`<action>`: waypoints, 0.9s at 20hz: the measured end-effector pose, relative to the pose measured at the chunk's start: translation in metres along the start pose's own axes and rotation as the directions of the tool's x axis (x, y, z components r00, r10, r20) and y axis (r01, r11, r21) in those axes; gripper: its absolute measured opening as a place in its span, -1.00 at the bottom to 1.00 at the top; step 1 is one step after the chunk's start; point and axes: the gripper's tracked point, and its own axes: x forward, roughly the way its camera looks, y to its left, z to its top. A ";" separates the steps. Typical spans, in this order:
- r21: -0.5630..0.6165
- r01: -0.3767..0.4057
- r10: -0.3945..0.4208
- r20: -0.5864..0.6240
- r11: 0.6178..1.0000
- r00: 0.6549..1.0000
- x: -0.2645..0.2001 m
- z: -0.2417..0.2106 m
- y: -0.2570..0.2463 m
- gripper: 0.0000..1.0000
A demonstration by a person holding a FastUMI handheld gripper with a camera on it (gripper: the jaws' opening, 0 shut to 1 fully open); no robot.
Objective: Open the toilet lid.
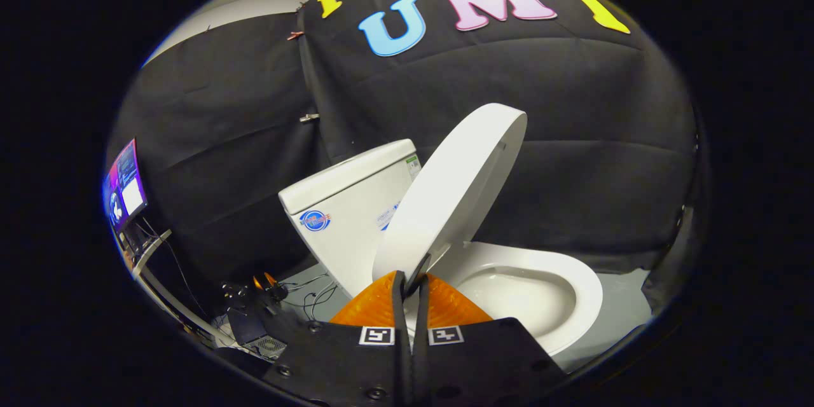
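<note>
A white toilet stands ahead of me, its tank (346,203) behind and to the left. The white lid (455,187) is raised partway and tilts up away from the seat and bowl (540,296), its top edge pointing toward the black cloth wall. My gripper (411,283) is shut on the lid's near edge, which passes between the two fingers; both fingers press against it. The open bowl shows to the right of the fingers, under the lifted lid.
A monitor (125,184) on a stand is off to the left by the cloth wall. Cables and small black boxes (254,324) lie on the grey floor left of the tank. Black cloth encloses the toilet behind and on both sides.
</note>
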 end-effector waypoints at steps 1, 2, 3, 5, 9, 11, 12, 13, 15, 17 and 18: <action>-0.025 -0.015 0.015 -0.003 1.000 1.000 0.006 0.005 0.010 -0.90; -0.052 -0.028 0.028 -0.007 0.998 1.000 0.012 0.009 0.020 -0.91; -0.076 -0.041 0.040 -0.010 0.996 0.999 0.019 0.014 0.029 -0.90; -0.129 -0.060 0.059 -0.014 0.990 0.998 0.032 0.021 0.048 -0.90; -0.192 -0.071 0.071 -0.010 0.979 0.997 0.055 0.028 0.077 -0.90; -0.186 -0.088 0.087 -0.014 0.979 0.996 0.068 0.030 0.090 -0.90; -0.183 -0.098 0.096 -0.020 0.978 0.995 0.074 0.030 0.097 -0.90; -0.185 -0.106 0.103 -0.026 0.977 0.994 0.080 0.031 0.103 -0.90; -0.218 -0.117 0.111 -0.039 0.969 0.993 0.091 0.030 0.114 -0.90; -0.258 -0.123 0.114 -0.050 0.958 0.992 0.102 0.028 0.126 -0.90; -0.273 -0.125 0.114 -0.053 0.954 0.992 0.106 0.027 0.130 -0.90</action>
